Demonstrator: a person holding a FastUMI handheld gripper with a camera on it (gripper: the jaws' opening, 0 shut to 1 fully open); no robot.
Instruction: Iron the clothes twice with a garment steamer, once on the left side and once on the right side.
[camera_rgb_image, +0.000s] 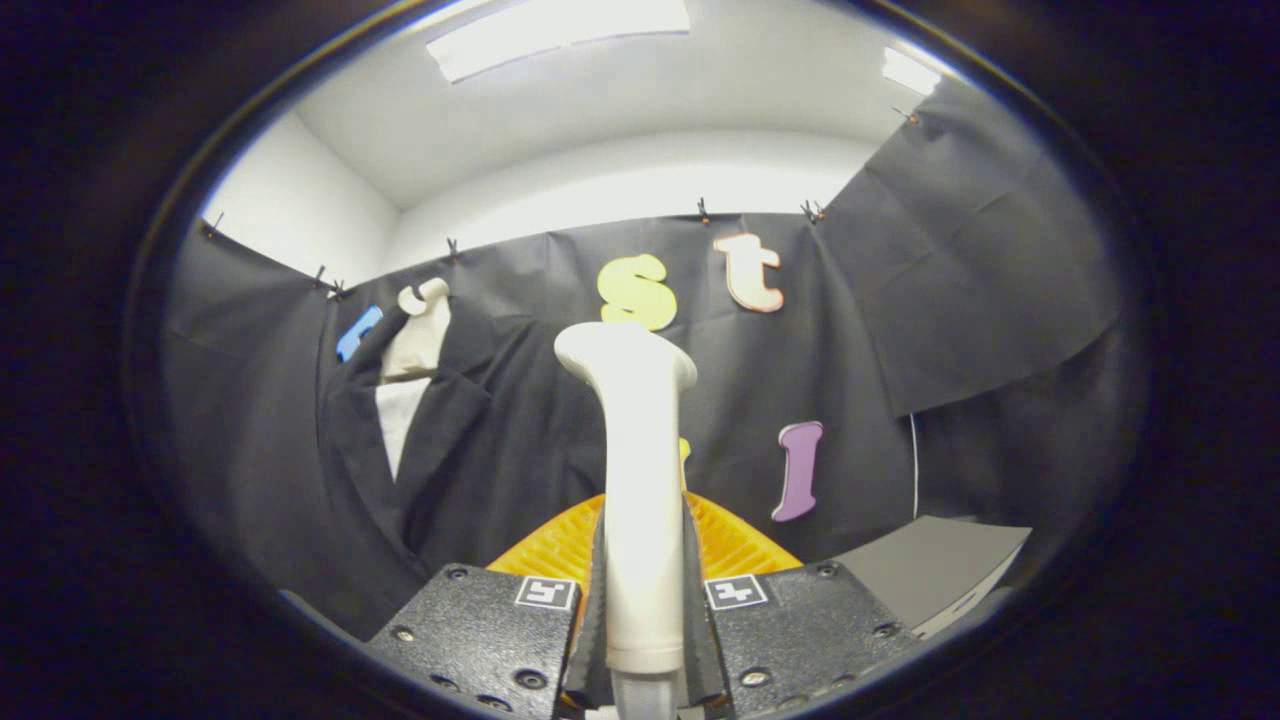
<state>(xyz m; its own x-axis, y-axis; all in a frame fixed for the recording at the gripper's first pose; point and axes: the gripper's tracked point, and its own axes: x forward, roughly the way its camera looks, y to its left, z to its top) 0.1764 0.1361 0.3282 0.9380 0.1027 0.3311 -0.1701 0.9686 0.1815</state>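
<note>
Gripping the garment steamer (640, 480) upright at centre frame, gripper (642, 620) closed on its handle.

Gripper view: fingers pressed against both sides of the white handle near its base, jaws only narrowly apart, steamer head flaring at mid-frame. Behind the handle at lower centre, an orange ribbed piece (735, 545) (what it belongs to unclear). Dark jacket (440, 470) over a white shirt (400, 420) hanging at left of frame, beyond the fingers. Grey board (930, 565) at lower right.

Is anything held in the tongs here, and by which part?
Yes: the tongs are shut on the garment steamer, both fingers pressing its handle near the lower end, head pointing up.
</note>
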